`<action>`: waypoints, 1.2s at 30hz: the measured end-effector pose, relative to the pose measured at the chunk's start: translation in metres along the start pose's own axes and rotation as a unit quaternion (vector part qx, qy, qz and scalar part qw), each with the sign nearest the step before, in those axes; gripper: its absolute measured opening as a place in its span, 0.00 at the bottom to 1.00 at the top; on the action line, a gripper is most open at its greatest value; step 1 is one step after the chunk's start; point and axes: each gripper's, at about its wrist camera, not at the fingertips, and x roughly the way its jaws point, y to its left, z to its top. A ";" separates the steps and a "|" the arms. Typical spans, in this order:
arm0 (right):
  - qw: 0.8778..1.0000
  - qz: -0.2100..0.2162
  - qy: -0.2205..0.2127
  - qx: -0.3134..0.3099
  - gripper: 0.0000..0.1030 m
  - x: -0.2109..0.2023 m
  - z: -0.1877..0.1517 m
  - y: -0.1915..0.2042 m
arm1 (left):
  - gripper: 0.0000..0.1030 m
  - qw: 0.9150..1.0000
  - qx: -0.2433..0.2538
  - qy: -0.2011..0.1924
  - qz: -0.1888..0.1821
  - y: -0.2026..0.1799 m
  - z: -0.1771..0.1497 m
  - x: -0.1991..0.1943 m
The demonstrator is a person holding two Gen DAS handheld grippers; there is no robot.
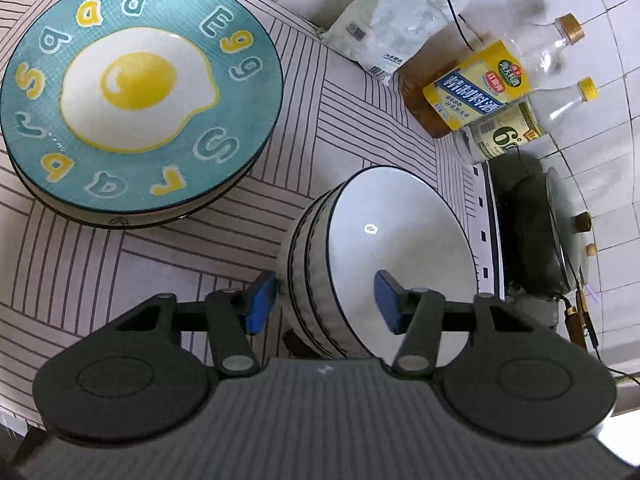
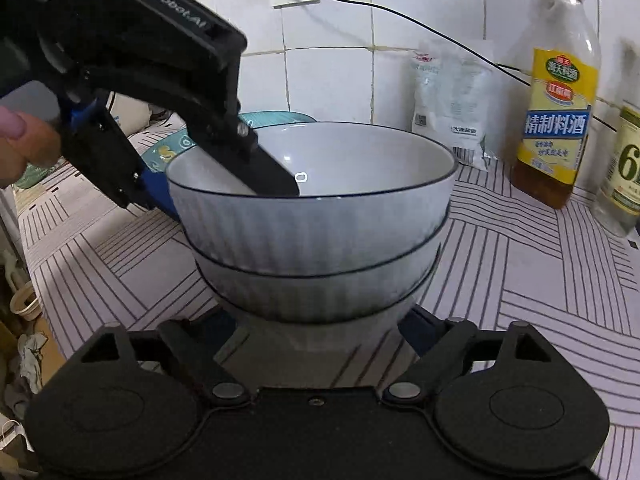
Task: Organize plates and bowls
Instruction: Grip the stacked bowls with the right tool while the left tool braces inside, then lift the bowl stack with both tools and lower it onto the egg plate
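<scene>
Meanwhile, a stack of ribbed grey-white bowls (image 2: 312, 236) with dark blue rims sits on the striped pink tablecloth (image 2: 540, 264), three deep as far as the right wrist view shows. The left gripper (image 1: 324, 300) straddles the top bowl's rim — one blue pad (image 1: 386, 300) inside the bowl, the other (image 1: 260, 300) outside against the ribbed wall. Whether the pads actually press the rim cannot be told from either view; a gap shows at the inner one. In the right wrist view that same gripper reaches in from the upper left, and part of a hand (image 2: 24, 144) shows at the frame's edge behind it.

The right gripper (image 2: 316, 336) stands wide at the foot of the stack, its fingers spread to either side of the lowest bowl with nothing pressed between them.

Behind the stack lies a teal plate (image 1: 140, 92) painted with a fried egg and letters, resting on other plates. Near the tiled wall stand a cooking-wine bottle (image 2: 556, 120), a second bottle (image 2: 626, 168) and a white packet (image 2: 452, 100) — all well apart from the bowls
</scene>
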 end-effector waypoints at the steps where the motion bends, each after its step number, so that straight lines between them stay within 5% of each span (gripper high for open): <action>1: 1.000 0.002 -0.002 0.000 0.90 0.001 -0.001 -0.001 | 0.42 1.000 0.000 0.001 0.003 0.001 0.000 0.001; 8: 1.000 0.012 0.002 -0.007 0.89 0.006 0.001 -0.003 | 0.34 1.000 0.000 0.011 0.013 0.007 -0.002 0.007; 19: 1.000 0.003 -0.005 -0.009 0.86 -0.003 -0.003 0.007 | 0.33 0.994 0.092 0.010 0.061 -0.016 -0.013 -0.003; 27: 0.999 0.002 -0.034 -0.028 0.86 -0.016 0.014 0.027 | 0.33 0.993 0.098 -0.007 0.060 -0.016 -0.011 -0.039; 36: 0.997 0.024 -0.067 -0.044 0.86 -0.002 0.066 0.063 | 0.34 0.988 0.131 -0.013 0.084 -0.009 0.026 -0.103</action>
